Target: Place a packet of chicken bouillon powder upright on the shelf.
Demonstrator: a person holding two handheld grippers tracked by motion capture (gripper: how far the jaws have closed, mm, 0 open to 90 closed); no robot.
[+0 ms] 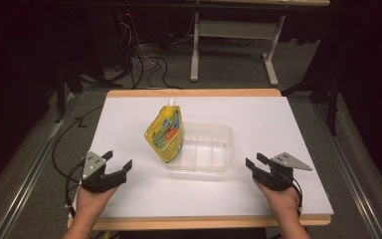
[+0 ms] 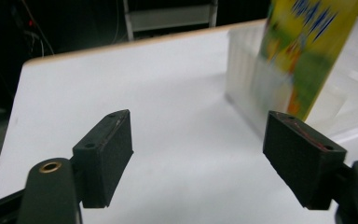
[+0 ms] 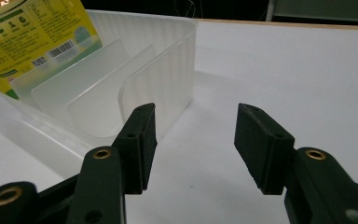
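Note:
A yellow spouted pouch (image 1: 166, 133) with a white cap stands upright in the left end of a clear plastic divider bin (image 1: 214, 149) at the table's middle. In the left gripper view the pouch (image 2: 307, 42) and the bin (image 2: 247, 84) are at the upper right. In the right gripper view the pouch (image 3: 32, 37) leans at the far left end of the bin (image 3: 168, 60), beyond two clear dividers. My left gripper (image 1: 119, 164) rests open on the table left of the bin. My right gripper (image 1: 253, 162) rests open to the bin's right. Both hold nothing.
The white table top (image 1: 258, 109) has a wooden edge. Past its far side stand a metal frame (image 1: 234, 35) and loose cables (image 1: 144, 64) on the grey floor. Cables trail off the table's left edge.

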